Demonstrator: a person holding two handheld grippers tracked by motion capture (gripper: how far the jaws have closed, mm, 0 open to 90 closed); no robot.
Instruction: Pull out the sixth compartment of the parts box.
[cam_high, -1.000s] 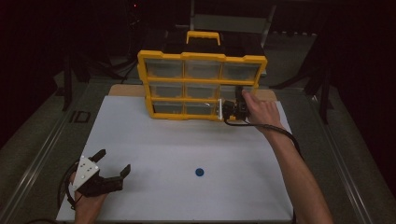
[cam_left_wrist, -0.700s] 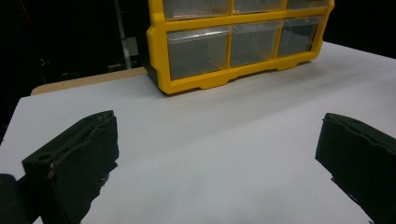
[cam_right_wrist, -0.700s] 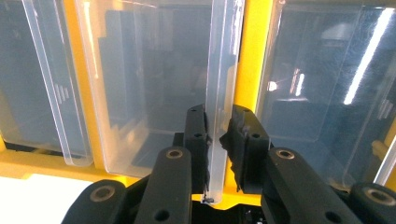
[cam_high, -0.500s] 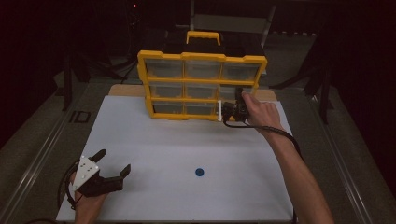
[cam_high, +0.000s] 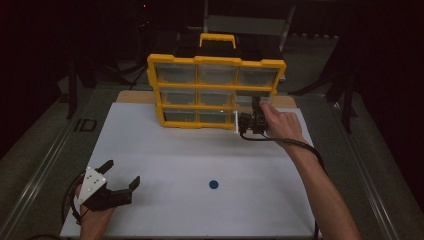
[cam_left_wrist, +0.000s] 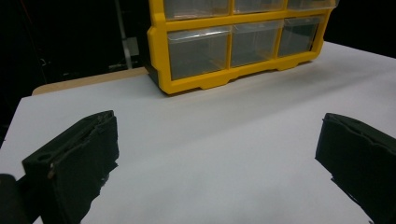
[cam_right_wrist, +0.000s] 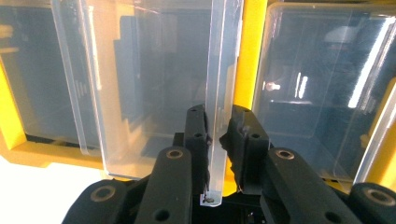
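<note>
Nothing has shifted since earlier | right gripper (cam_right_wrist: 215, 140) fingers clamped on clear drawer (cam_right_wrist: 154, 93) front, bottom-right of yellow organizer (cam_high: 216, 92) on worktop | left gripper (cam_high: 112, 187) fingers apart, idle | next: likely a straight pull outward.

A yellow plastic organizer cabinet (cam_high: 216, 90) with clear drawers in three rows and a yellow carry handle on top stands upright at the far edge of a white rectangular table board (cam_high: 190, 165). The right gripper (cam_high: 248, 121), held in a hand whose forearm reaches in from the lower right, sits at the cabinet's lower right corner, against a clear plastic drawer (cam_high: 236, 120) that juts out from the bottom row. The left gripper (cam_high: 121, 181), a black tool with a grey three-cornered plate, rests near the board's front left corner, jaws spread apart. A small round blue disc (cam_high: 213, 184) lies on the board, well apart from both grippers.
</note>
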